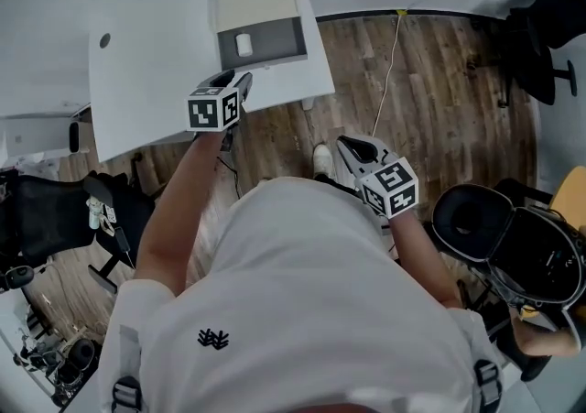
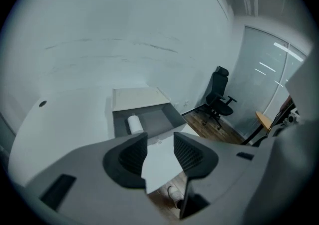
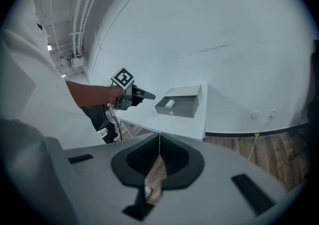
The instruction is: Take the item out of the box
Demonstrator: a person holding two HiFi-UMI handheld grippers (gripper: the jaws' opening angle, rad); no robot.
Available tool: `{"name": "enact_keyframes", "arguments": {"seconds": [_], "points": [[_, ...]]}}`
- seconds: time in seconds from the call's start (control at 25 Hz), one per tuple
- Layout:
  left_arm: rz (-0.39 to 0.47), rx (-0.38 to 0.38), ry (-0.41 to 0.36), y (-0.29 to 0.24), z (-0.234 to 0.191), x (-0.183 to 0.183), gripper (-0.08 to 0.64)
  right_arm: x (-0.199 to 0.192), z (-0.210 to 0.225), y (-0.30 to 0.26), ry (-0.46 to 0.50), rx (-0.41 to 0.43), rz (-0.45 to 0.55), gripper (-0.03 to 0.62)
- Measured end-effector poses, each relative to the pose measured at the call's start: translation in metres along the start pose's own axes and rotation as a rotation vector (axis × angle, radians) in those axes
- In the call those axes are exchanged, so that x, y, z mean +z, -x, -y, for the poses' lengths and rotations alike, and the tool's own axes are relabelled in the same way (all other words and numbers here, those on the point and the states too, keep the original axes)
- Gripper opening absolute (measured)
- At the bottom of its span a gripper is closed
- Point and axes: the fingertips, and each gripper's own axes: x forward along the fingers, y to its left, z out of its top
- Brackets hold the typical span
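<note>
An open grey box (image 1: 259, 38) with a pale lid (image 1: 255, 4) folded back stands near the white table's right front corner. A small white roll (image 1: 244, 43) lies inside it, also visible in the left gripper view as the roll (image 2: 133, 123) and in the right gripper view as the roll (image 3: 170, 103). My left gripper (image 1: 242, 80) hovers just short of the box's near wall with its jaws apart and nothing between them (image 2: 160, 151). My right gripper (image 1: 348, 143) hangs off the table over the floor, its jaws closed together and empty (image 3: 159, 158).
The white table (image 1: 156, 81) ends just right of the box, with wooden floor (image 1: 430, 81) beyond. A black office chair (image 1: 479, 219) stands at my right, another chair (image 2: 219, 98) by a glass wall. A cable (image 1: 389, 72) runs over the floor.
</note>
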Motion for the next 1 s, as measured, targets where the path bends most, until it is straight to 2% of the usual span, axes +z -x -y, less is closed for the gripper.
{"name": "enact_keyframes", "arguments": {"seconds": [0.28,0.52,1.0], "points": [[-0.074,0.119,0.037,-0.045,-0.032,0.015,0.190,-0.010,0.038,0.010,-0.023,0.011,-0.023,0.010],[-0.141,0.161,0.087,-0.074,-0.054,0.016,0.201,-0.013,0.059,0.016,-0.036,0.012,-0.029,0.011],[-0.290,0.240,0.077,-0.120,-0.077,0.019,0.220,-0.008,0.099,0.025,-0.071,-0.019,-0.026,0.010]]}}
